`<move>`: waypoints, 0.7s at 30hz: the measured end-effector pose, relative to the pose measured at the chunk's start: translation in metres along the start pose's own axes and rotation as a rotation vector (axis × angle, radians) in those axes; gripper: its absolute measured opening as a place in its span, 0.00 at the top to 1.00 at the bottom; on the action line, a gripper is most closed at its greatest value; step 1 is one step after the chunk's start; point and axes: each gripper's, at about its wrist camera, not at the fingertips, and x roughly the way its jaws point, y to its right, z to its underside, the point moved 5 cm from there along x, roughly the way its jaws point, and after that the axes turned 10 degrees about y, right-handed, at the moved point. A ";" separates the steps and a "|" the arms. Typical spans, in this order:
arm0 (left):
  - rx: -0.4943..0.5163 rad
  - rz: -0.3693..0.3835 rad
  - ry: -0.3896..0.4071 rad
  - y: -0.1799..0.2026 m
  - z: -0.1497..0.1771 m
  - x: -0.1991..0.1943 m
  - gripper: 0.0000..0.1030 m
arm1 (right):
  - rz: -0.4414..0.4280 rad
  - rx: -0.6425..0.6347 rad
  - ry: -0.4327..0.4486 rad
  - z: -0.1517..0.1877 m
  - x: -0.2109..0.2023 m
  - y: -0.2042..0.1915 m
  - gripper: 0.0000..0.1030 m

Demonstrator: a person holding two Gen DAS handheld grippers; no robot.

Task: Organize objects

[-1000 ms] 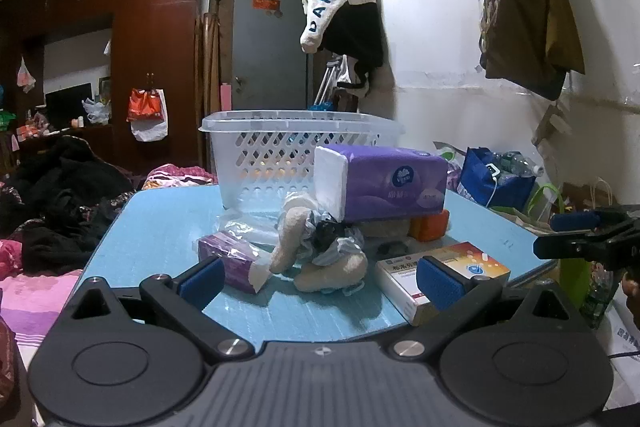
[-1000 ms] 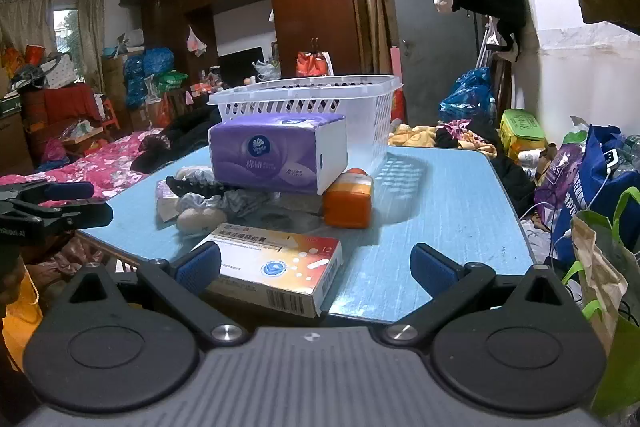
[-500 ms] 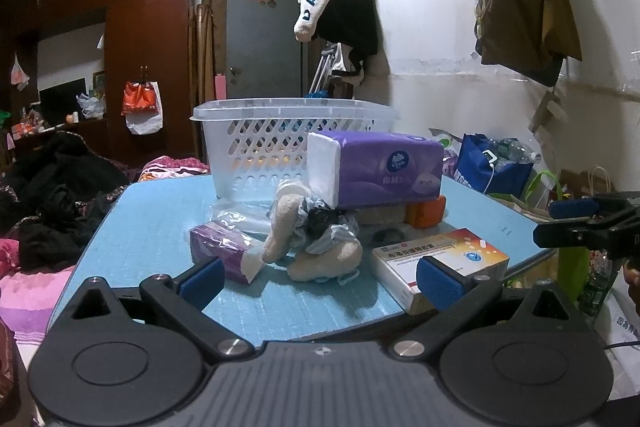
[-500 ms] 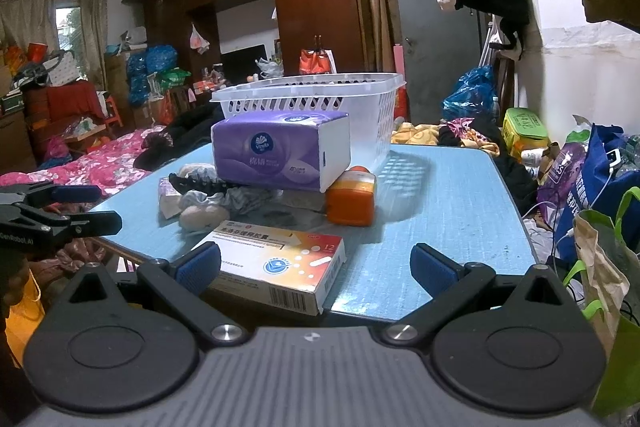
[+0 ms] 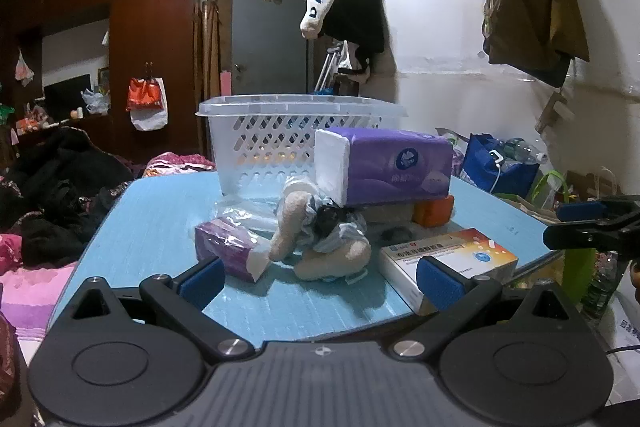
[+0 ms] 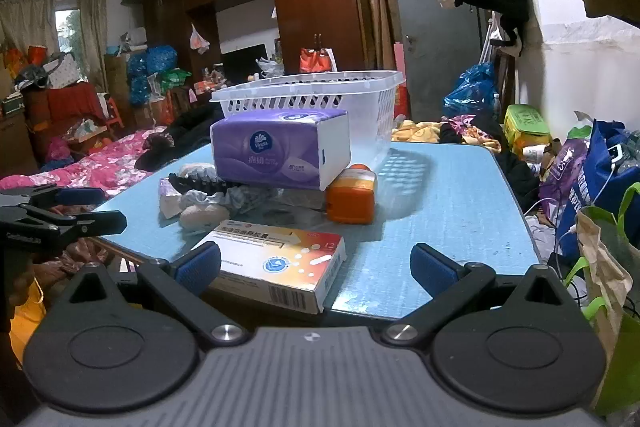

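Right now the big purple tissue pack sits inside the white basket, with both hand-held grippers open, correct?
Not inside. The tissue pack rests on the pile in front of the basket, as the right wrist view shows. Both hand-held grippers, left and right, are open.

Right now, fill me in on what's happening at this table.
A person holds tongs in each hand at the near edge of a blue table, and neither is gripping anything. The left tongs and right tongs are both open, short of the clutter. A large purple tissue pack rests on top of the pile, with an orange bottle, a medicine box, a small tissue packet and a stuffed toy around it. The white basket stands behind; nothing shows inside it.
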 end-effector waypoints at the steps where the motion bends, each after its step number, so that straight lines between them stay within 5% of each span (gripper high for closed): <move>1: 0.001 -0.001 0.002 0.000 0.000 0.000 0.00 | 0.000 0.002 0.001 0.000 0.000 0.001 0.00; 21: 0.002 -0.010 0.014 -0.002 0.001 0.005 0.00 | -0.043 0.046 -0.006 0.000 0.005 0.009 0.00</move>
